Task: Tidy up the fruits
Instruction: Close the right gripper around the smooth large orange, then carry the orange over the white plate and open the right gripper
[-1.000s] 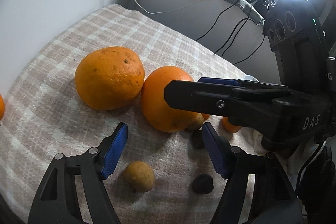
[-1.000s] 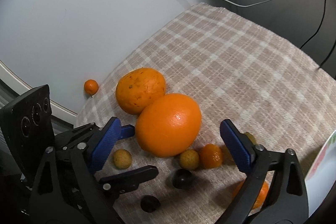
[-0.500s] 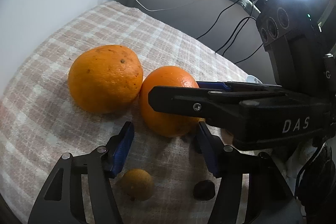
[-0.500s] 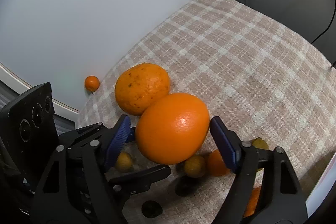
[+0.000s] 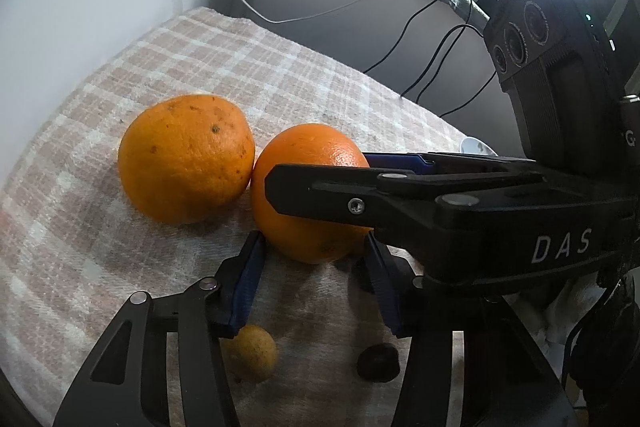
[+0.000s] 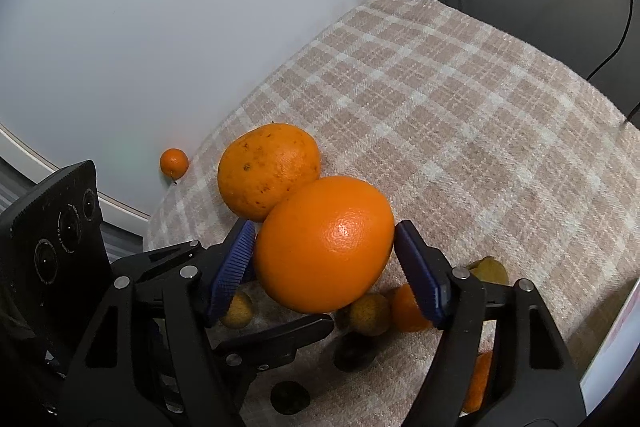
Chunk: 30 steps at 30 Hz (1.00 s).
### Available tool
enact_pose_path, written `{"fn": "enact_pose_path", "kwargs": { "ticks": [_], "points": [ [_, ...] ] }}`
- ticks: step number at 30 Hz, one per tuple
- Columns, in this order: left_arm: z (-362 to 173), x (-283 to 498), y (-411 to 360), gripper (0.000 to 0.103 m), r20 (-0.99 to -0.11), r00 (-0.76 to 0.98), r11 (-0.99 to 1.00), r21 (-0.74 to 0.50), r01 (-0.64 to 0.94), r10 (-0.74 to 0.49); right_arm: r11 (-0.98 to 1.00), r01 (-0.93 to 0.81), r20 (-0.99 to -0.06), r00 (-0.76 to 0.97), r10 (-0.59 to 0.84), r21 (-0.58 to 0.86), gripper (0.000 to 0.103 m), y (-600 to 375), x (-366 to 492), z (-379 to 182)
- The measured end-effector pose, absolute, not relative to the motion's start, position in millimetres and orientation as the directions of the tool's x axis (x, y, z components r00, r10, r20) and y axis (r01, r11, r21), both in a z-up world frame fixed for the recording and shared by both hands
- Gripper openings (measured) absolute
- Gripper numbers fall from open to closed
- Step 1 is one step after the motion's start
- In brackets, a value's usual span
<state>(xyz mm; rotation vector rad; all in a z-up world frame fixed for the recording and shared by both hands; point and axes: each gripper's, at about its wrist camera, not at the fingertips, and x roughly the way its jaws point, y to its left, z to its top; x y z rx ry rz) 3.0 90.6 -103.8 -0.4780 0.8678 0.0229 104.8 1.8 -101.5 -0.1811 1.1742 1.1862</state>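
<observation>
The smooth, round bright orange [image 6: 324, 243] is being straddled by the right gripper [image 6: 324, 247], whose ribbed blue pads [image 6: 232, 267] are standing spread at nine and three o'clock, seemingly just short of contact. The left gripper [image 5: 316, 279] is being held open at six o'clock of it. The speckled duller orange [image 6: 268, 169] is touching it at eleven o'clock on the beige checked woven cloth [image 6: 460, 99]. If closed off-centre, the fruit is likely being squeezed out, rolling into the small brown-yellow fruits [image 6: 370, 313] beneath.
</observation>
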Motion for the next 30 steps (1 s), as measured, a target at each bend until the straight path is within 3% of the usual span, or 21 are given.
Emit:
{"fn": "enact_pose_path", "kwargs": {
  "ticks": [14, 30],
  "points": [
    [-76.9, 2.0, 74.1, 0.05, -0.71, 0.685, 0.918, -0.362, -0.16, -0.16, 0.436, -0.804, -0.757, -0.026, 0.653, 0.404, 0.075, -19.7, 102.2, -69.5],
    [-61.5, 23.8, 15.1, 0.05, -0.694, 0.676, 0.94, -0.34, -0.008, -0.246, 0.534, -0.753, -0.739, 0.094, 0.667, 0.385, 0.075, -95.0, 110.8, -50.1]
  ]
}}
